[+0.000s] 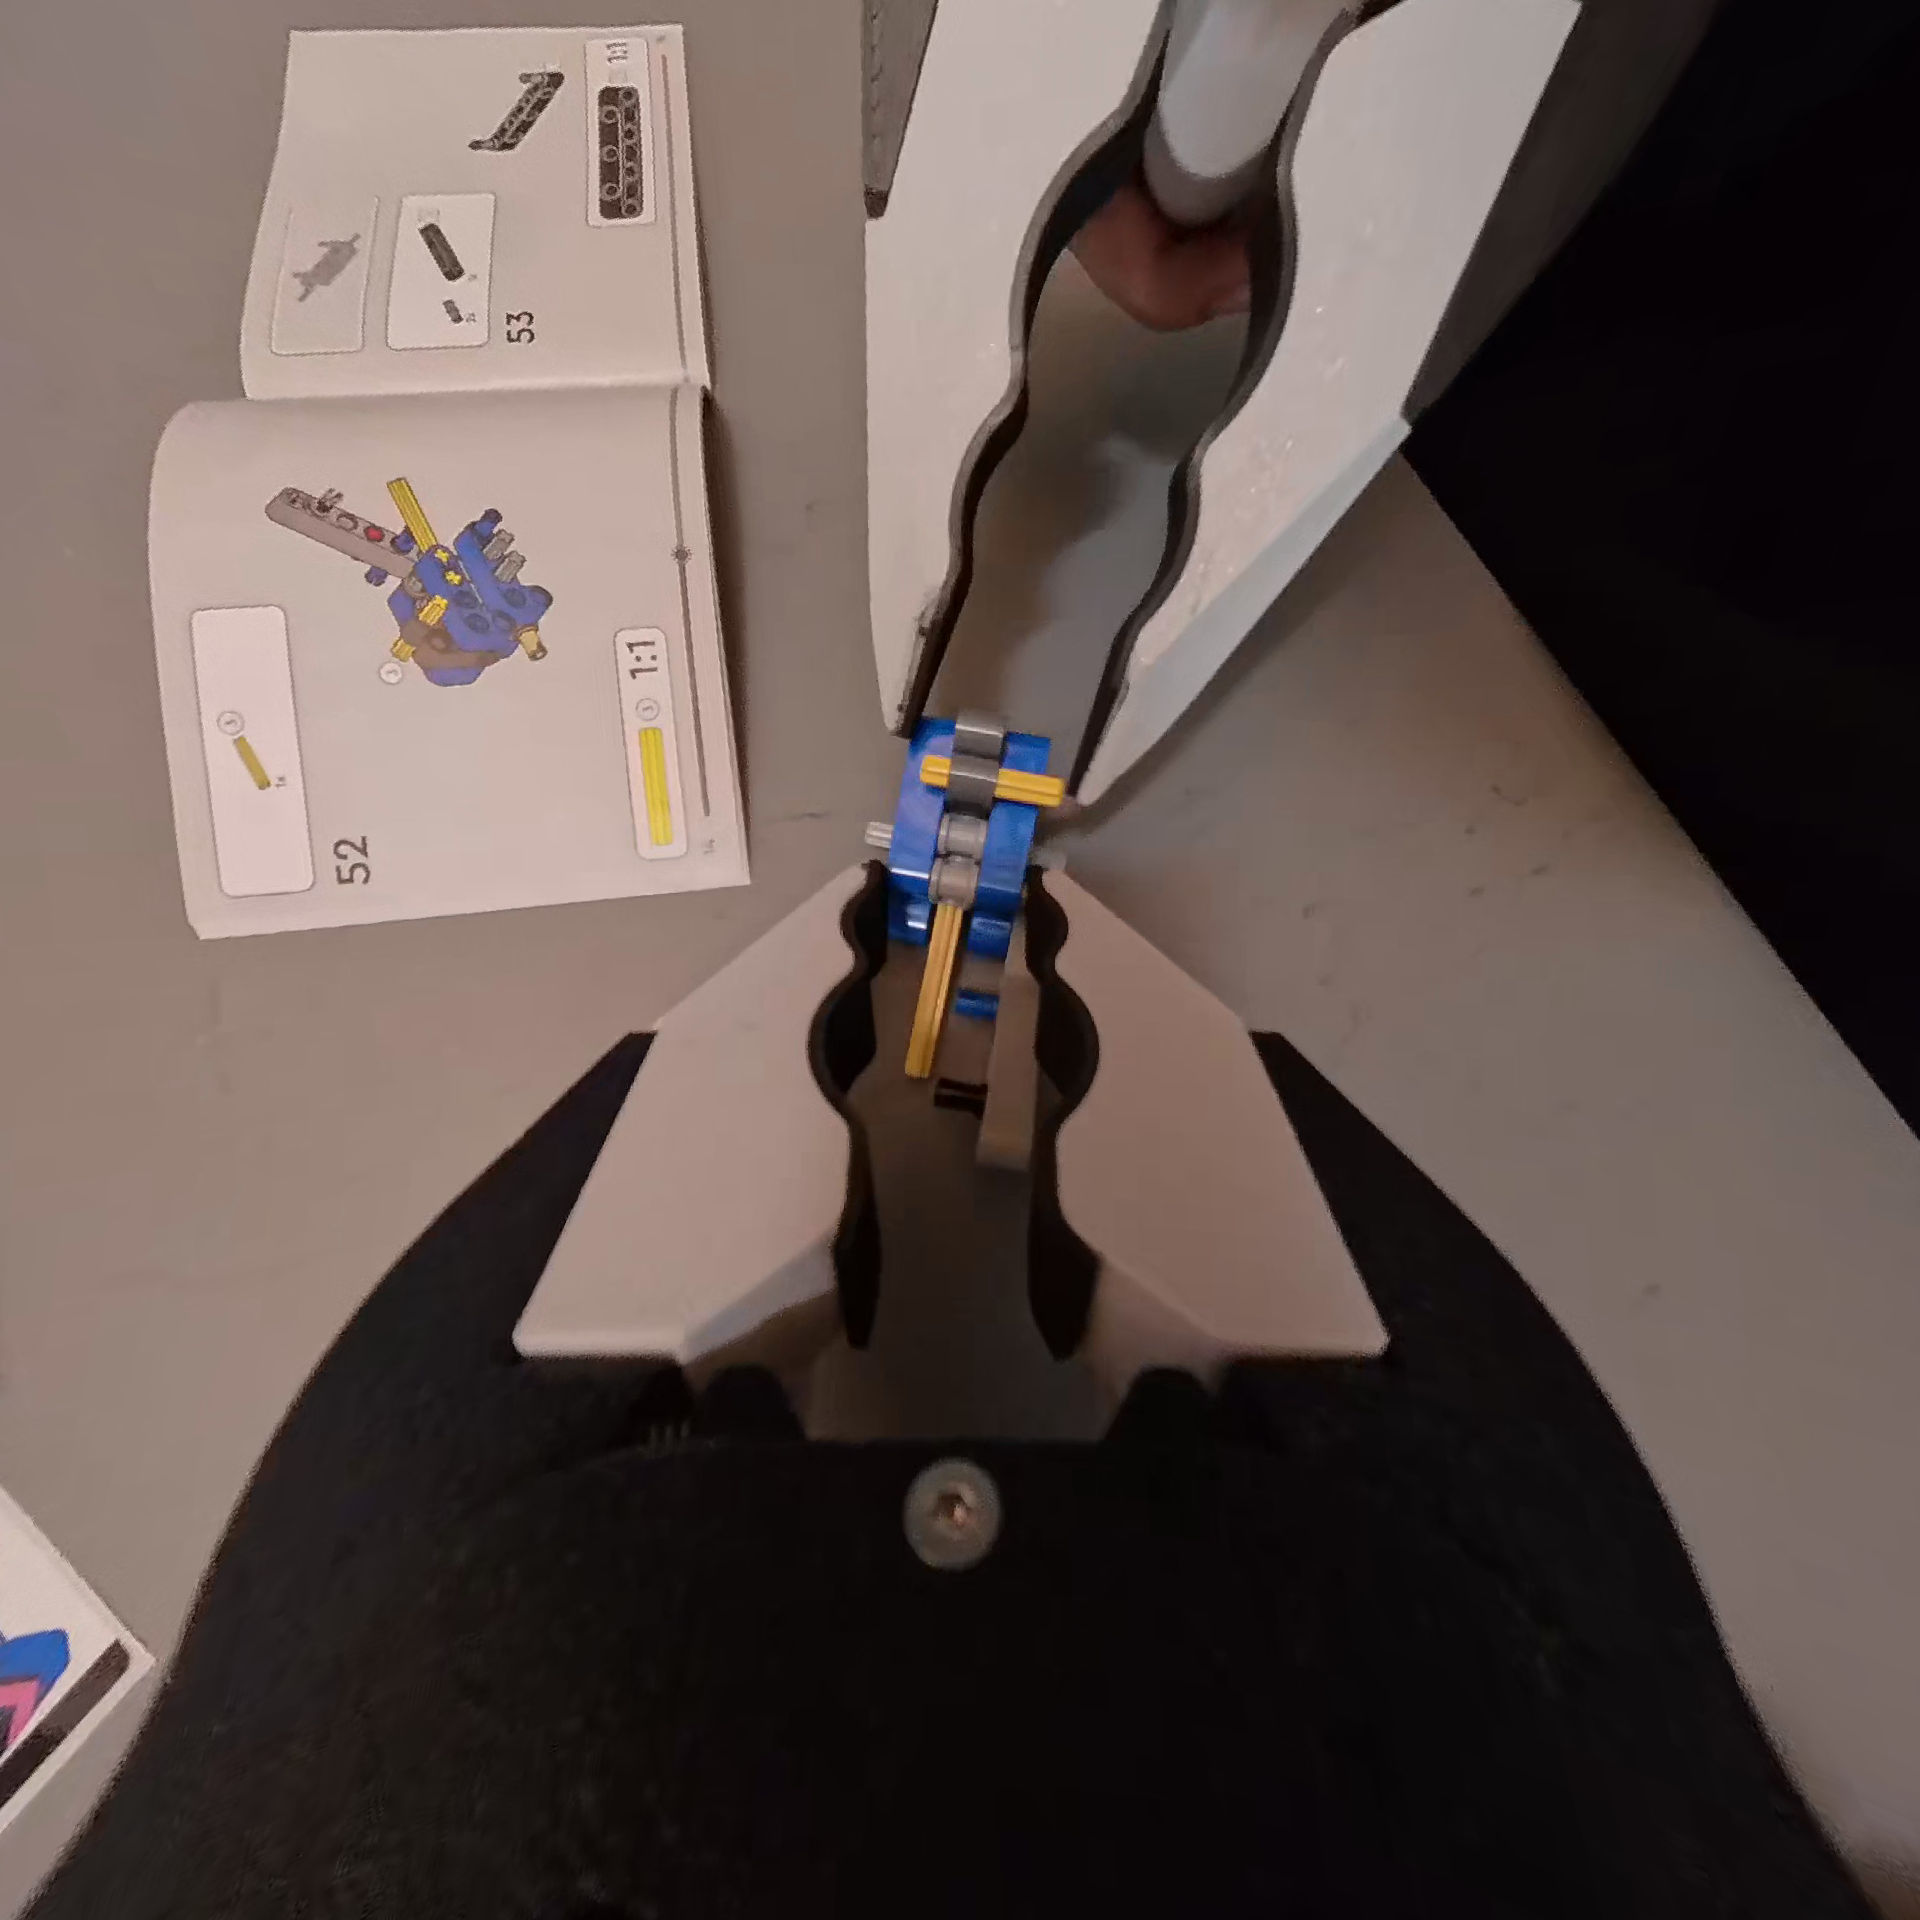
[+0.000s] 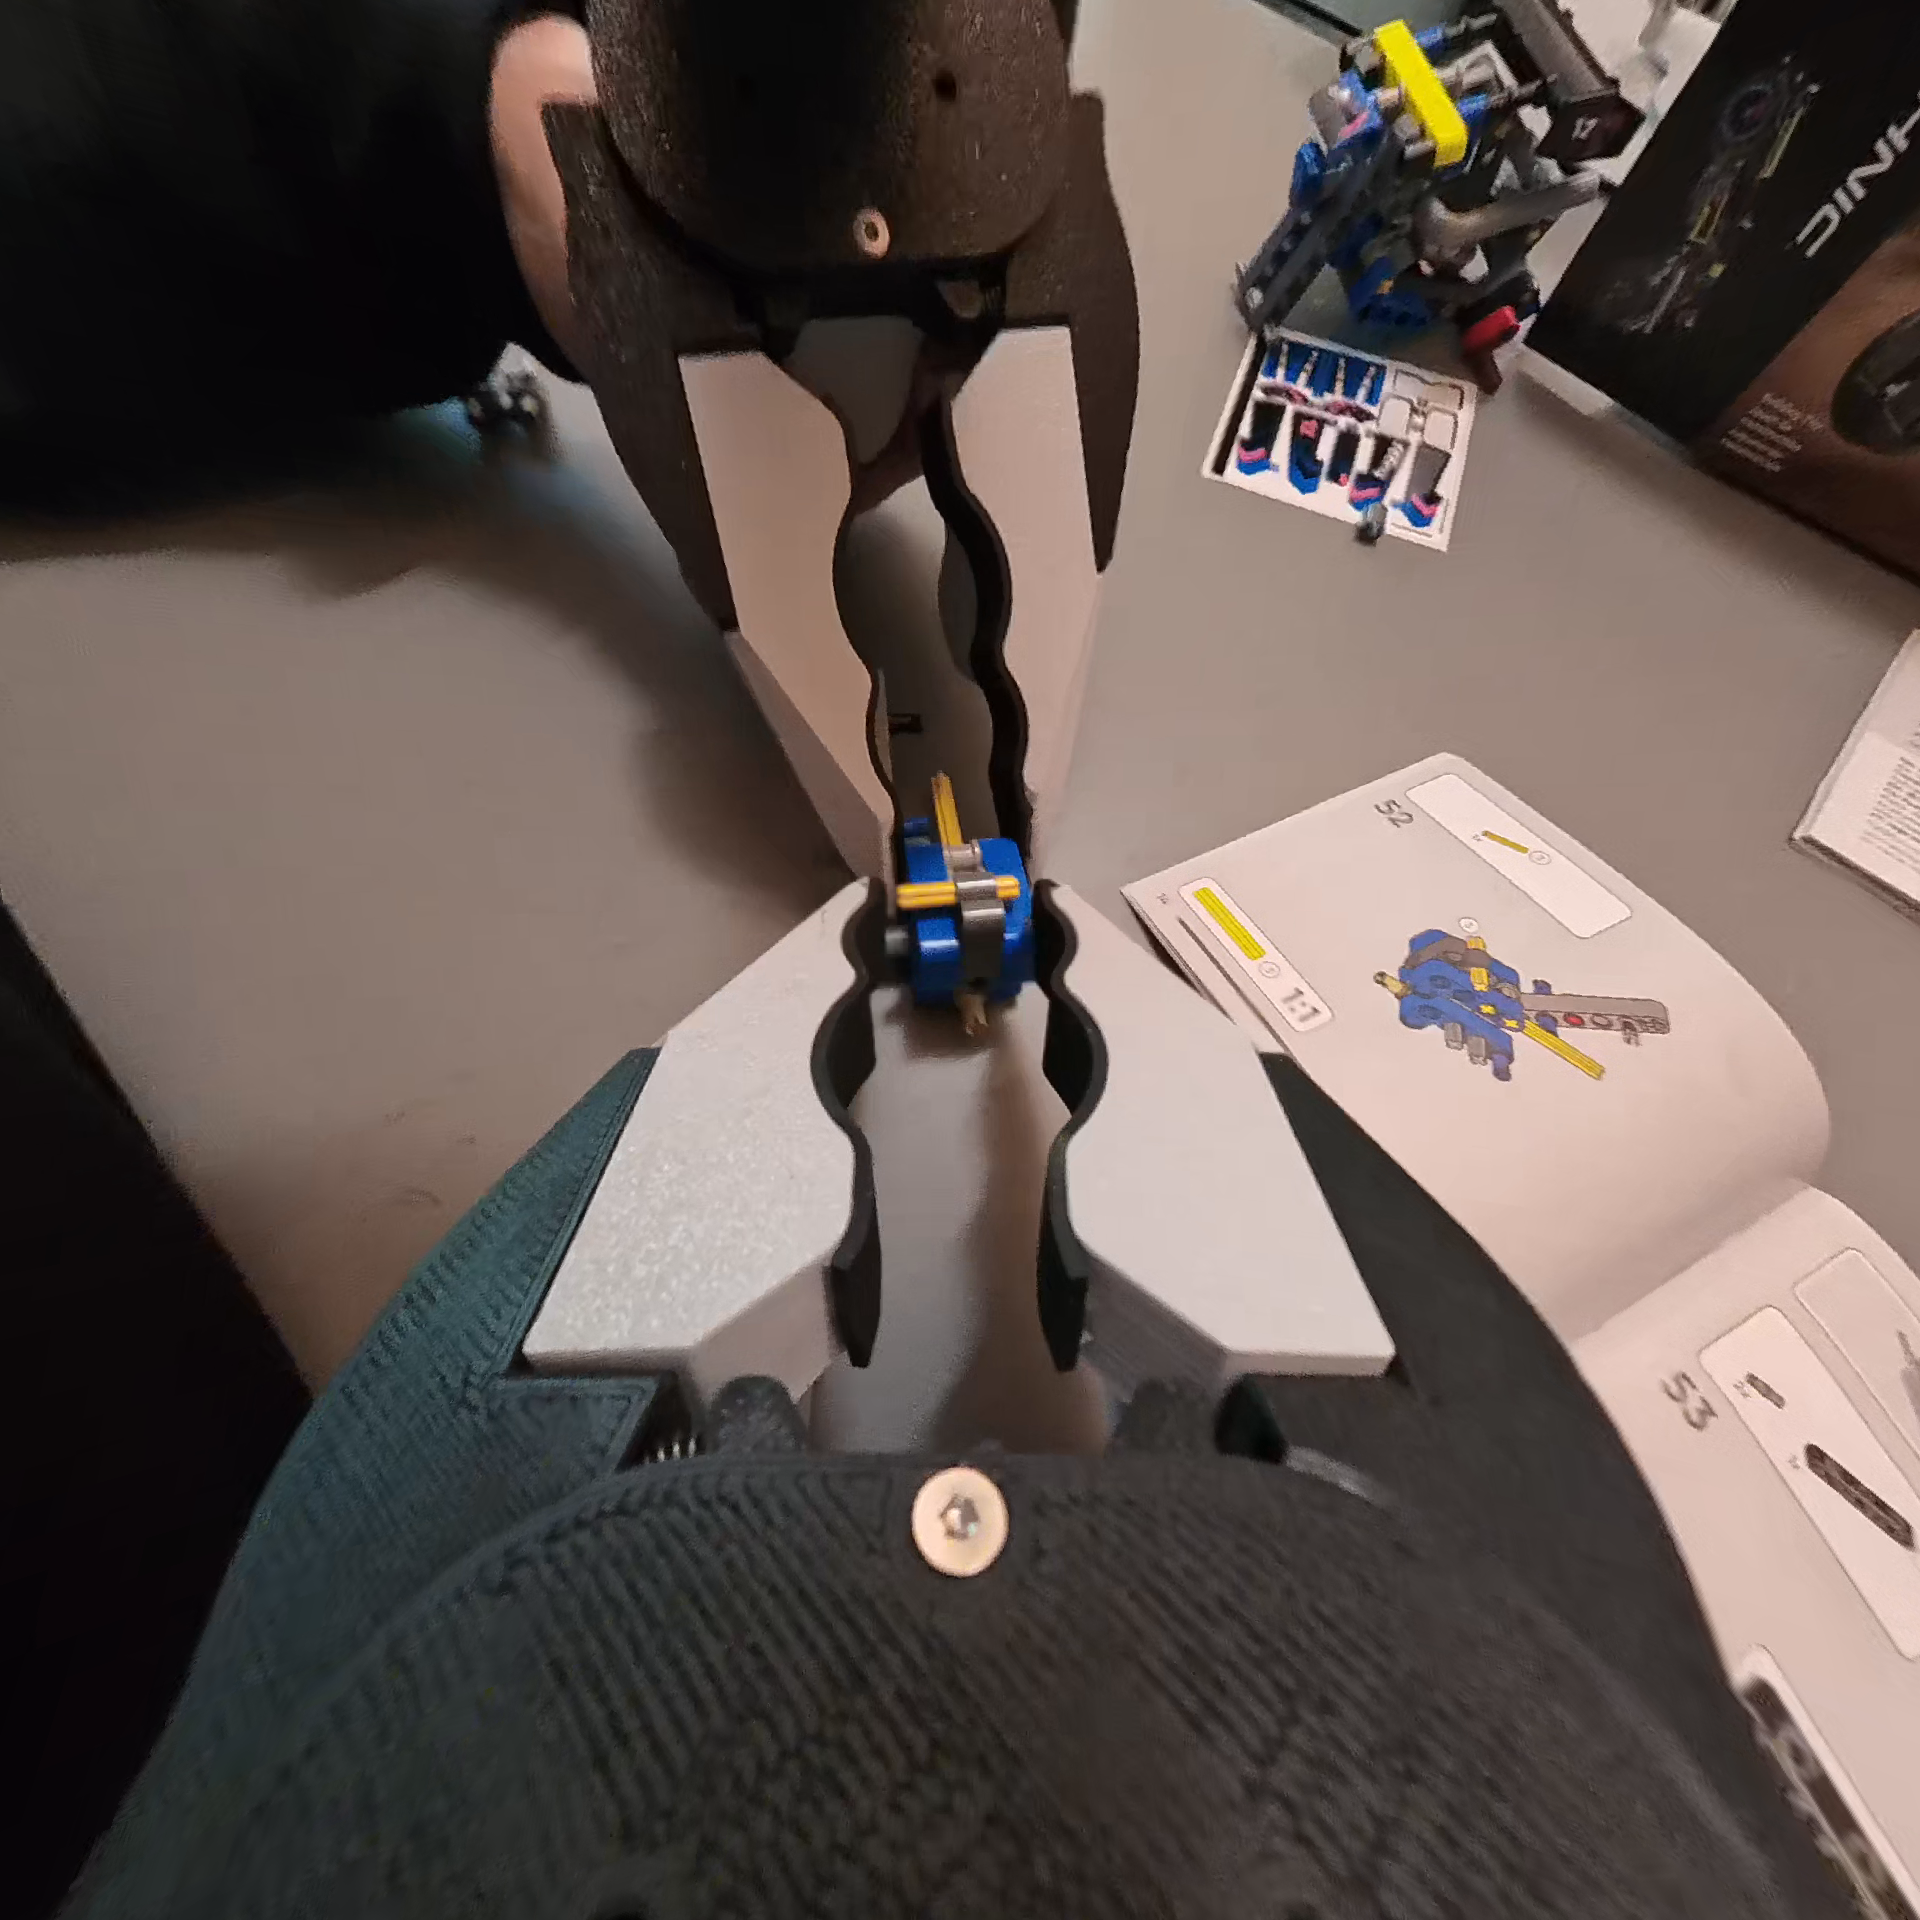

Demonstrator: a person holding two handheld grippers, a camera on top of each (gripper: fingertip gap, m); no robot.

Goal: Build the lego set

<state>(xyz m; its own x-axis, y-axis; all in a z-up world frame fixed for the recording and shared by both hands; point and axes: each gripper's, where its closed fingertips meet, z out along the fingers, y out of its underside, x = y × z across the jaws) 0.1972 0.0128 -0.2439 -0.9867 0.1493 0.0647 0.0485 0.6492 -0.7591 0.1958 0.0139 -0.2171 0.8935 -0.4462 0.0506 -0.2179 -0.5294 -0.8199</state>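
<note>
A small blue Lego sub-assembly [image 1: 1003, 842] with grey connectors is held between both grippers above the grey table [image 1: 416, 1143]. A short yellow axle [image 1: 1023, 790] crosses its top. A longer yellow axle [image 1: 935, 987] and a grey beam [image 1: 1010, 1081] run back between the fingers of my left gripper [image 1: 954, 888], which is shut on the assembly. My right gripper [image 2: 956, 899] is shut on the same assembly [image 2: 935, 945] from the opposite side. The two grippers meet tip to tip. The right gripper also shows in the left wrist view [image 1: 997, 764], and the left in the right wrist view [image 2: 954, 831].
An open instruction booklet [image 1: 447, 665] lies flat on the table beside the grippers [image 2: 1507, 1039]. A sticker sheet [image 2: 1340, 447], a partly built blue, grey and yellow model [image 2: 1423, 177] and a dark box [image 2: 1766, 208] sit further back. The table edge [image 1: 1558, 644] drops to darkness. The grippers are tip to tip, or close to it.
</note>
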